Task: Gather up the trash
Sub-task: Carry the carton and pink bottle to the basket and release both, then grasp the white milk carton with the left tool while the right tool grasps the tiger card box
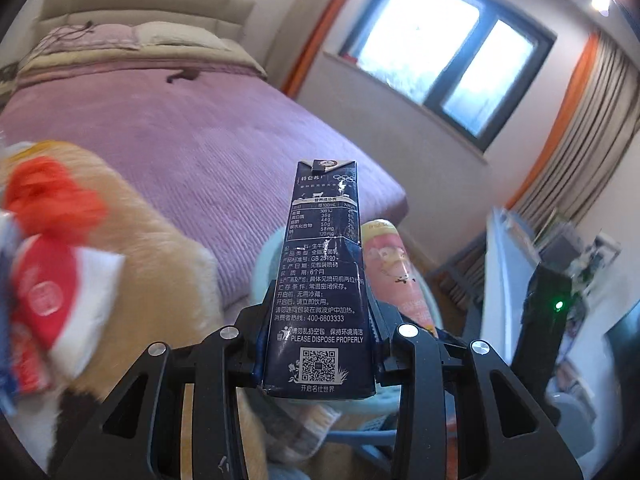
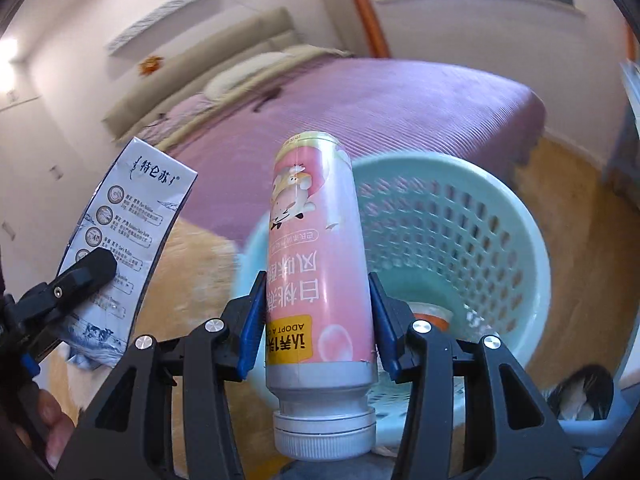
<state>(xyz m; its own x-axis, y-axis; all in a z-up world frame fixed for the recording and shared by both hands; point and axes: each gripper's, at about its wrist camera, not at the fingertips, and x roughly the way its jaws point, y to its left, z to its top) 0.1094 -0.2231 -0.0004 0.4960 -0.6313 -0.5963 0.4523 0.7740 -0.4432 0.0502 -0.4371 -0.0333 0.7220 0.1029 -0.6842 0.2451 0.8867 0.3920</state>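
My left gripper [image 1: 320,320] is shut on a dark blue milk carton [image 1: 322,280], held upright above the floor. The carton's pale face also shows in the right wrist view [image 2: 120,240], at the left. My right gripper [image 2: 318,300] is shut on a pink drink bottle [image 2: 316,248], held cap-down. The bottle shows just right of the carton in the left wrist view [image 1: 394,264]. A light-green perforated basket [image 2: 460,232] sits on the floor right behind the bottle, with a small cup-like item [image 2: 430,316] inside.
A bed with a purple cover [image 1: 192,136] fills the space beyond. A tan fluffy plush [image 1: 132,248] with red and white wrappers [image 1: 48,264] lies at the left. A window [image 1: 448,48], curtains [image 1: 580,128] and a cluttered shelf [image 1: 560,248] are at the right.
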